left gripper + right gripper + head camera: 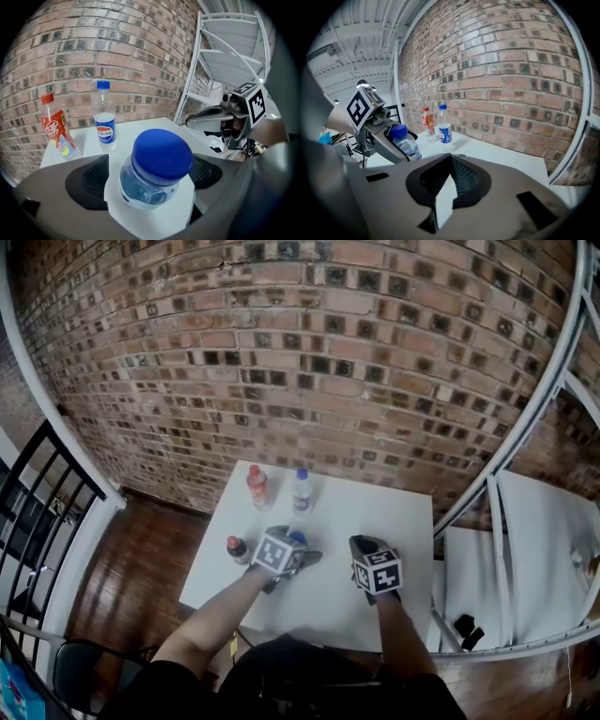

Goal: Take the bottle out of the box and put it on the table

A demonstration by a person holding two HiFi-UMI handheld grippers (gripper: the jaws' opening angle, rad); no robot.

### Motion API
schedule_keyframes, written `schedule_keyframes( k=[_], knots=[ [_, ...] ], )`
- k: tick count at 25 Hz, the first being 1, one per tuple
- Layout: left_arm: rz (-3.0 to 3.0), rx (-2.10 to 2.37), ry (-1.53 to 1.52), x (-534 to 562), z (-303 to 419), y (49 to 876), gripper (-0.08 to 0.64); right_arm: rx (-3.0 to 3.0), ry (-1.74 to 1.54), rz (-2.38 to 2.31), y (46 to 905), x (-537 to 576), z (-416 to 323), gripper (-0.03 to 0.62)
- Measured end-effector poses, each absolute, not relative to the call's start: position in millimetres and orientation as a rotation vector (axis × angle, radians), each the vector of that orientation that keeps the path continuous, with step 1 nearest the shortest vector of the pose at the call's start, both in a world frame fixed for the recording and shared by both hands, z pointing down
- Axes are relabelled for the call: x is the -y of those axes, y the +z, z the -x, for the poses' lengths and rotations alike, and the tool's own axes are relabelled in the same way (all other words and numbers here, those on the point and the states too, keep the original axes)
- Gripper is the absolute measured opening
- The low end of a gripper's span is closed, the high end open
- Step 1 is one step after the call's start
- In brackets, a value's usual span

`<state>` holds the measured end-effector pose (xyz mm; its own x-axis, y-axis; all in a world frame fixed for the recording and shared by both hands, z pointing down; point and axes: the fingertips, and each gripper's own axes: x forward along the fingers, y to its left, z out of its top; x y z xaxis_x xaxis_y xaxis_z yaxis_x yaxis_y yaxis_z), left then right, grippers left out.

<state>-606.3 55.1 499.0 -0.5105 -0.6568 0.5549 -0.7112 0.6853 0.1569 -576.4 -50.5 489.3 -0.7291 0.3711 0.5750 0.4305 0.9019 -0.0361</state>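
Bottle (158, 164), blue-capped and upright, is between the jaws of my left gripper (292, 557) over the table (375, 507). I cannot tell whether its base rests there. Those jaws are spread wide and don't seem to press on it. My right gripper (445, 190) is just beside, jaws together and empty. A red bottle (259, 486) and a Pepsi bottle (301, 489) stand farther back.

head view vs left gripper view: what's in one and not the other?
Head view only: a small red-capped bottle near the table's left edge, a black railing and a chair.
Left gripper view only: the clear body of the water bottle standing between the left claw's jaws; the head view catches just its blue cap.
Both: the red-labelled bottle, the blue-labelled bottle, the right claw, the brick wall.
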Motion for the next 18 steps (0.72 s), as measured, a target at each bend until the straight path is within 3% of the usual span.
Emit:
schedule_keyframes(
  k=[10, 13, 17, 18],
  knots=[
    [-1.183, 2.469, -0.002, -62, 596, 415, 0.495, 2.500, -0.196, 0.581, 465, 31, 565, 0.002],
    [-1.160, 2.614, 0.020, -84, 591, 385, 0.345, 2.558, -0.186, 0.567, 446, 21, 558, 0.002],
    [-1.052, 2.810, -0.029, -117, 585, 354, 0.028, 2.637, -0.132, 0.532, 425, 19, 546, 0.002],
    [-1.043, 2.844, -0.058, -124, 583, 346, 0.003, 2.655, -0.124, 0.526, 421, 19, 543, 0.002]
  ],
)
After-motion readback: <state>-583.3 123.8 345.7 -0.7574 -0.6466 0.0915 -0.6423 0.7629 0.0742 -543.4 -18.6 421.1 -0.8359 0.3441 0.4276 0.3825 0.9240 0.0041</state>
